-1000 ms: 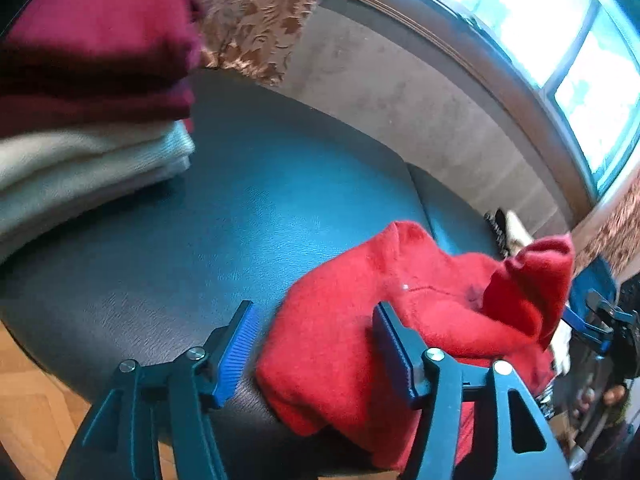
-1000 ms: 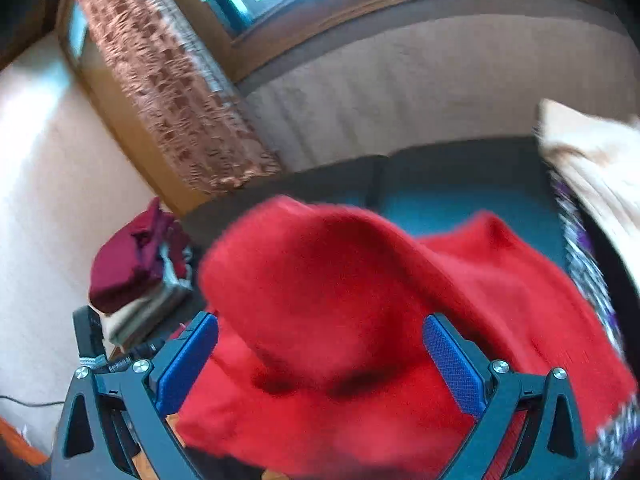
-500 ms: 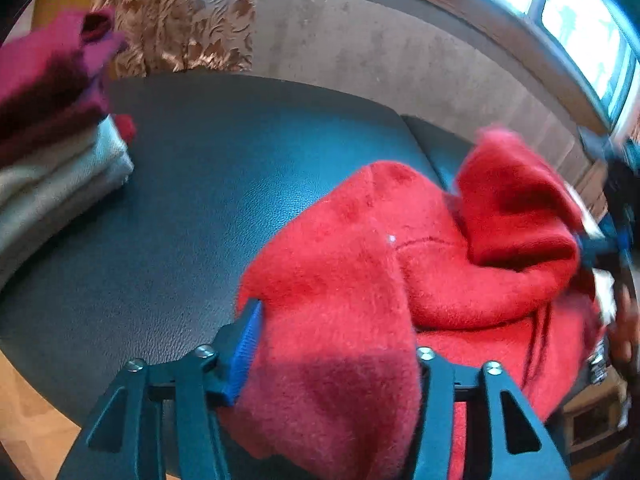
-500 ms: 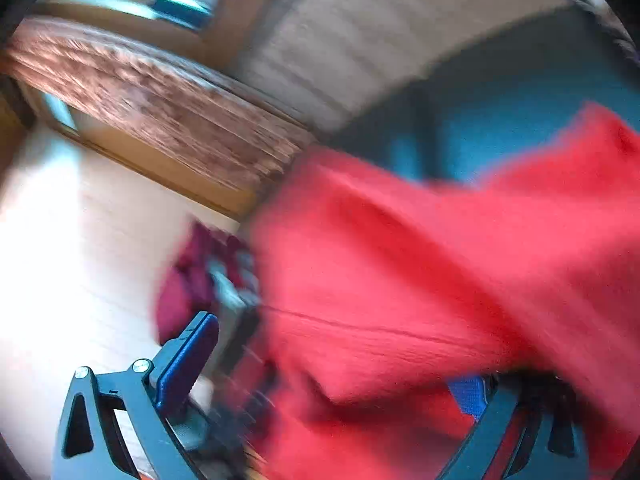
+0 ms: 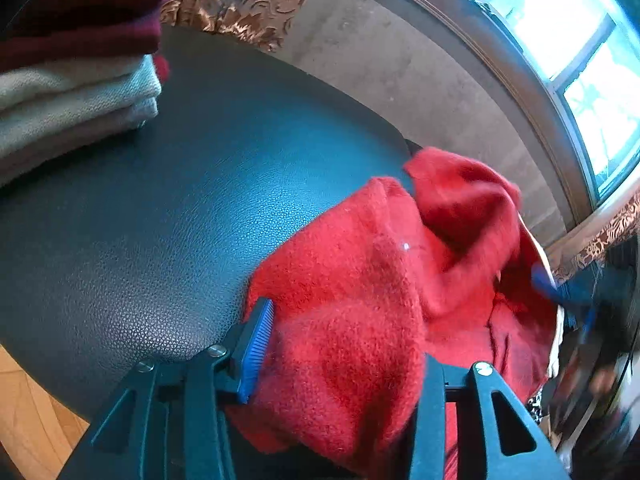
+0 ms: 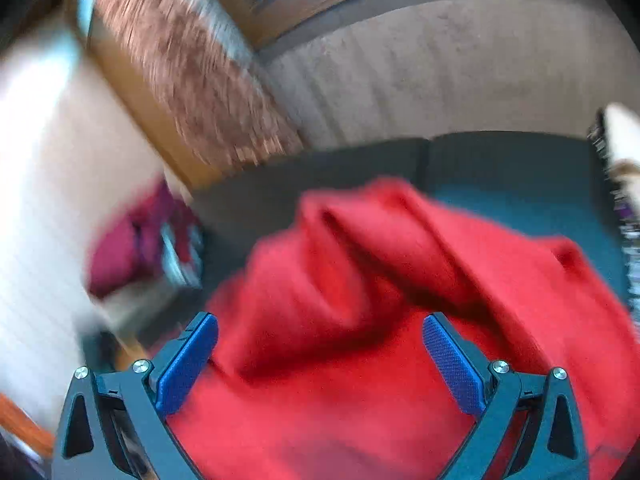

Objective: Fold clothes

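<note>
The left gripper (image 5: 340, 344) has been closing and is now clamped on a thick bunch of the red sweater (image 5: 360, 288), angled down at the black leather seat (image 5: 168, 216). The right gripper (image 6: 320, 360) is spread wide, nothing pinched, hovering over the same sweater, which sprawls across the seat. A folded stack of clothes (image 5: 72, 80) sits at about 10 o'clock in the left view.
</note>
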Action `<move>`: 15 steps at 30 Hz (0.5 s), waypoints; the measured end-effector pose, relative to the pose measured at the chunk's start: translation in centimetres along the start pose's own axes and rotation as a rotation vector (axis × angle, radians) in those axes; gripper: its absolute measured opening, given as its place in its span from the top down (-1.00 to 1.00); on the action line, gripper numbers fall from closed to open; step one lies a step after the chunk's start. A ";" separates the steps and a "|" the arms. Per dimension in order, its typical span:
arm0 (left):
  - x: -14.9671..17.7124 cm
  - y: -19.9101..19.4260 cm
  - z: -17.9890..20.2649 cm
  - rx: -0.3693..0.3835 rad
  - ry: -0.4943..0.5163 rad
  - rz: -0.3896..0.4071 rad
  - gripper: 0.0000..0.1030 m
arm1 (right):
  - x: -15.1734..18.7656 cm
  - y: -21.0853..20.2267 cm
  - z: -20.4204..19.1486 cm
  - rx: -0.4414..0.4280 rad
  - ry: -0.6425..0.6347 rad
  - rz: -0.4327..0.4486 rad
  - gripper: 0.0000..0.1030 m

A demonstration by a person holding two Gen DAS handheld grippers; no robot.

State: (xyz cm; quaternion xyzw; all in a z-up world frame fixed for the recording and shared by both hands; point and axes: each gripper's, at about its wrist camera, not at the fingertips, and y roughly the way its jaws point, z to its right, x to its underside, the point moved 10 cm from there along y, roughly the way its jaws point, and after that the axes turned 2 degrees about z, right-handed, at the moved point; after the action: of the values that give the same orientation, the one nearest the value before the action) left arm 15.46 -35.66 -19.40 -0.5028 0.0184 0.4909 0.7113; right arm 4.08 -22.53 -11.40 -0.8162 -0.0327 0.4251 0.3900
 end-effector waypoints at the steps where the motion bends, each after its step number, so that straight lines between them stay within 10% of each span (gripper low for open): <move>1: 0.0 0.0 0.0 -0.002 -0.006 0.001 0.15 | 2.0 0.0 -0.2 0.028 -0.055 -0.041 -1.00; 9: 0.3 0.5 1.0 -0.125 0.045 -0.020 0.15 | 13.1 -2.3 -0.3 0.208 -0.431 -0.214 -0.96; 15: 1.0 0.7 2.2 -0.227 0.141 -0.010 0.15 | 10.3 -7.7 9.6 0.371 -0.076 -0.085 -0.96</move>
State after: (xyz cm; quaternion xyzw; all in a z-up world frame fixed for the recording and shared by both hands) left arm 14.49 -33.39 -19.30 -0.6134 0.0101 0.4496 0.6492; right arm 5.85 -7.38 -16.39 -0.7114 -0.0028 0.4376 0.5500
